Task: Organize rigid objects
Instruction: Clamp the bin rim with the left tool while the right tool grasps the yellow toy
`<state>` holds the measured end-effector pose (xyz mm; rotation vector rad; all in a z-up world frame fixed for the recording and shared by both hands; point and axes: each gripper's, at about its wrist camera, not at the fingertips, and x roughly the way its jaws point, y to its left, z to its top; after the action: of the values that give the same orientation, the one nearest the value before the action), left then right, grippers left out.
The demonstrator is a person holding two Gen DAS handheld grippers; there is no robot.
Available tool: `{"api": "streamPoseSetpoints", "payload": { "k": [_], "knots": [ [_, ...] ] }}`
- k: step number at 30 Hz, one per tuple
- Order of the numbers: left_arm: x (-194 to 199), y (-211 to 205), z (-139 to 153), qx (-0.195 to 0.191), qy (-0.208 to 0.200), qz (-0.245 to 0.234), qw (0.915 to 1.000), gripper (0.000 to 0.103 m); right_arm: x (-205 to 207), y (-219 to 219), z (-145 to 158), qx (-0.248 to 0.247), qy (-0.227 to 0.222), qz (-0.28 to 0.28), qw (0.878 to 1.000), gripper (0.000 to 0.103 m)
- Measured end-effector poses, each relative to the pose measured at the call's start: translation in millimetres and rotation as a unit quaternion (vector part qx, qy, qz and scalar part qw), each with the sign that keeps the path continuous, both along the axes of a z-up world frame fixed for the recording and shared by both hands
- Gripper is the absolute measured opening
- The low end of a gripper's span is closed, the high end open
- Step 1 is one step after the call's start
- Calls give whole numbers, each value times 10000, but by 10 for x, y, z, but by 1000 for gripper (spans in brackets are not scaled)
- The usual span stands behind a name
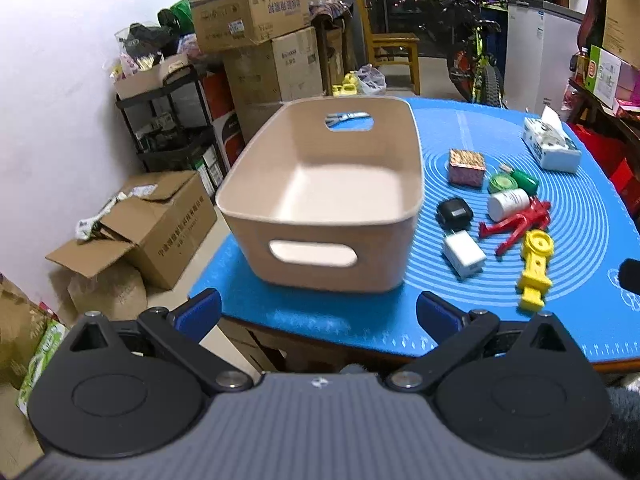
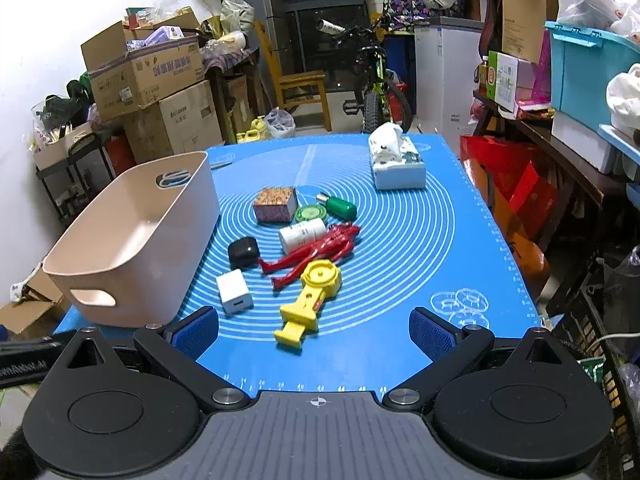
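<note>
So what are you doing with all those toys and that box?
A person holds a gripper in each hand, tidying small things into the beige bin. Nothing is inside it yet. The left gripper and right gripper are both open and hold nothing. The yellow toy, red figure, white charger and black case lie on the blue mat beside the bin.

Sat on mat point(image 2: 400, 248): bin point(image 2: 132, 240) at left; charger point(image 2: 235, 292), earbud case point(image 2: 243, 252), patterned box point(image 2: 276, 204) just right of it; figurine point(image 2: 316, 254) against bottle point(image 2: 302, 234); tissue box point(image 2: 398, 166) far behind.
</note>
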<state>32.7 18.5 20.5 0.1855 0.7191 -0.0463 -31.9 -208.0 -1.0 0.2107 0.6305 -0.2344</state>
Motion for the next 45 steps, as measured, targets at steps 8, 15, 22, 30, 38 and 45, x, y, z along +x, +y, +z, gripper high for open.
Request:
{"api": "streamPoseSetpoints", "payload": {
  "k": [8,15,22,30,38,45],
  "knots": [
    [490,156,183,-56,12,129,9999,103,347,-130,9,-90,-78,-84,9999,101],
    [1200,377,86,-145,271,303,9991,102,832,-237,-273,-89,315,-132,9994,100],
    [1857,709,-267,-326,742,515,9954,93,1375,-257,-642,-170,859,-149,9960,95],
    [2139,924,-482,-408,1116,504,9916,75,1755,-237,-977,-180,1434,-325,9890,87],
    [2213,937,-551,-319,1431,324,9887,37,1855,-203,-1111,-161,1664,-404,9851,71],
    [2219,856,-525,-322,1532,167,9875,12,1882,-180,-1103,-91,1582,-437,9864,52]
  ]
}}
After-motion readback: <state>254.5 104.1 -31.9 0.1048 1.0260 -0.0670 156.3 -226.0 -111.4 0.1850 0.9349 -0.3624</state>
